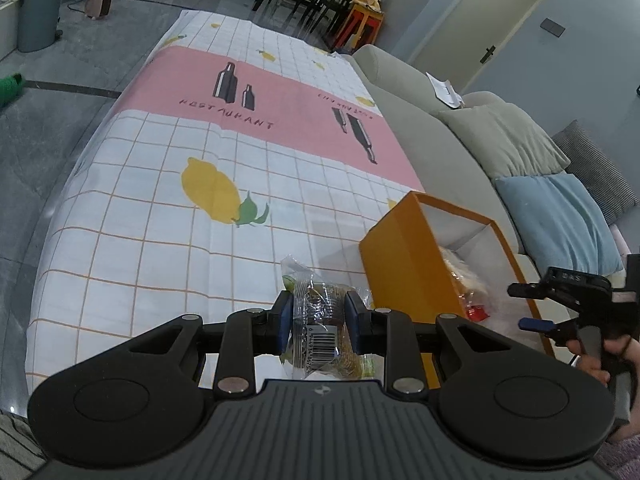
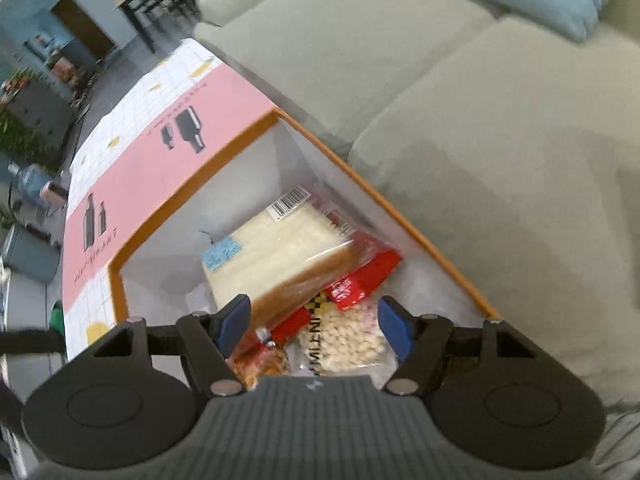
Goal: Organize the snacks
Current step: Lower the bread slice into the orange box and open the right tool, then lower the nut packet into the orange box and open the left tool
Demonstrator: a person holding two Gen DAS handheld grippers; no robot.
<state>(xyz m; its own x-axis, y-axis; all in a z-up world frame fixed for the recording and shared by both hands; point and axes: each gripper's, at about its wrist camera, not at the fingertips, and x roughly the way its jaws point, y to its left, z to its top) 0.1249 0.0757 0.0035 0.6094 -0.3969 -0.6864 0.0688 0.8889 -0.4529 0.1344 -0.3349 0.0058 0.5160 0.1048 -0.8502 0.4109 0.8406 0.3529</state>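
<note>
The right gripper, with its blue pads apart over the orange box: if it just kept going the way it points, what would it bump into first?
Most likely the wrapped sandwich lying in the orange box. The right gripper is open and holds nothing; depth is hard to judge, so the red packet might come first.

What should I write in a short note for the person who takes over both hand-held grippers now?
Left hand-held gripper: shut on a wrapped snack, beside the orange box on the tablecloth.
Right hand-held gripper: open, empty, above the box.
Done: a bread pack, a red packet and a bag of pale pieces lie in the box.
Left: put the held snack into the box.
</note>
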